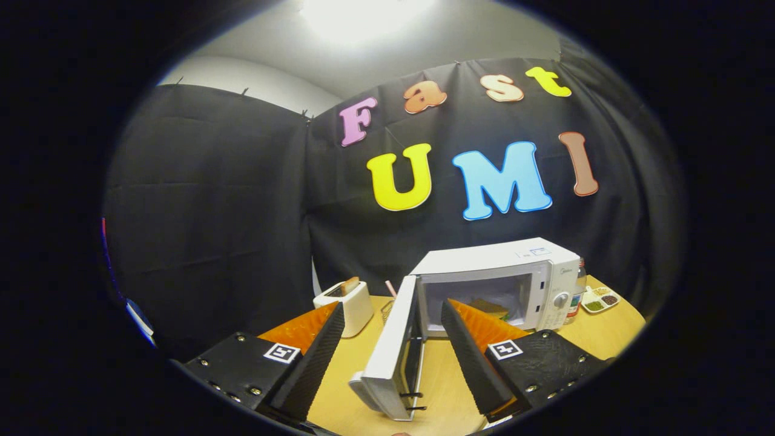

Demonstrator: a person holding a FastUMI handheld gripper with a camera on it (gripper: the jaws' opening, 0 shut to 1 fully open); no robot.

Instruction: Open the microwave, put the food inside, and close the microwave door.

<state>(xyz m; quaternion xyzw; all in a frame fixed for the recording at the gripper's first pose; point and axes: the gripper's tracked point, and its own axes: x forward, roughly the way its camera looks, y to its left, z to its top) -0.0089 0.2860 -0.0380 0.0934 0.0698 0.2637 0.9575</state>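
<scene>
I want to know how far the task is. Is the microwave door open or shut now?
Open. The microwave door swings out toward the open tool, between its fingers, and the cavity of the microwave shows, with food inside.

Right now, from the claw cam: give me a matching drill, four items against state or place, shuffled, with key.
Items:
1. white microwave door
2. slice of toast
3. flat food item
4. claw

States:
A. inside the white microwave cavity
B. standing in the white toaster
C. swung open, between the fingers
D. open, gripping nothing

Pairs: 1-C, 2-B, 3-A, 4-D
</scene>
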